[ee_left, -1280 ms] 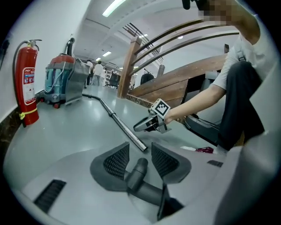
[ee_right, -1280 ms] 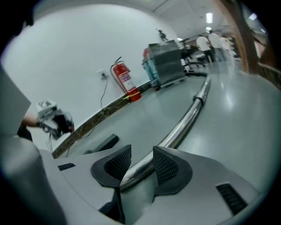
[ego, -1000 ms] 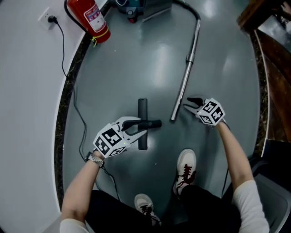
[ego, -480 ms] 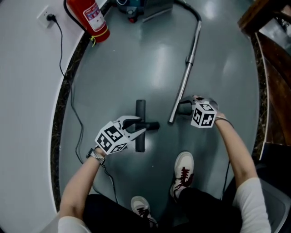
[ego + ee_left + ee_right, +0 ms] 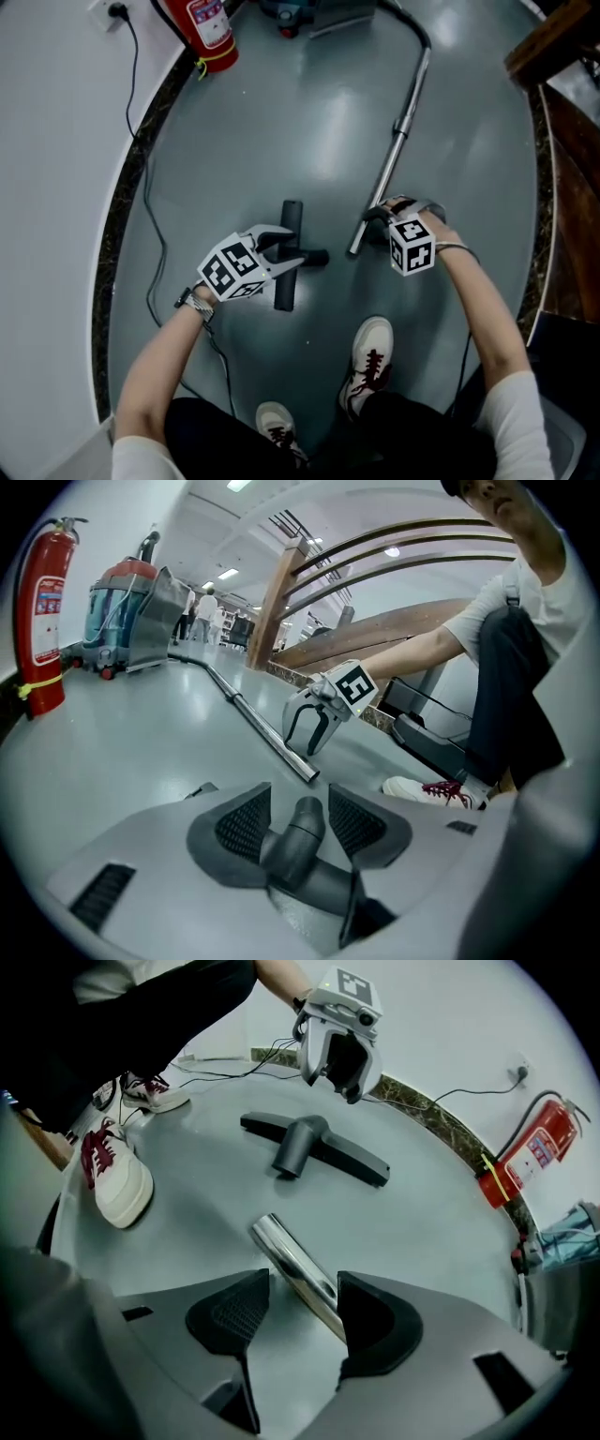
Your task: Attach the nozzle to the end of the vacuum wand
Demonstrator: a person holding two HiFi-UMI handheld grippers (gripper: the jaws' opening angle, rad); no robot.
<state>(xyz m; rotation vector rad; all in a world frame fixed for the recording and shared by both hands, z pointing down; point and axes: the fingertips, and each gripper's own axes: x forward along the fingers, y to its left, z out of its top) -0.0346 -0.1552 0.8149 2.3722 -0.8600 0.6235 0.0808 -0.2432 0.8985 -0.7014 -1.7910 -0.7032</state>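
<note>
My left gripper [image 5: 291, 247] straddles the floor nozzle [image 5: 292, 217] at its neck, and my right gripper [image 5: 373, 223] straddles the chrome wand [image 5: 398, 141] at its free end. Both things lie on the floor [image 5: 309, 122]. My jaws have just been opening; neither clamps. I should close squarely on each, then align neck with tube.

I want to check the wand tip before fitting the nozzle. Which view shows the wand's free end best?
The right gripper view: the wand's free end lies close and large in the foreground. The head view shows the end small from above; the left gripper view shows it farther off.
</note>
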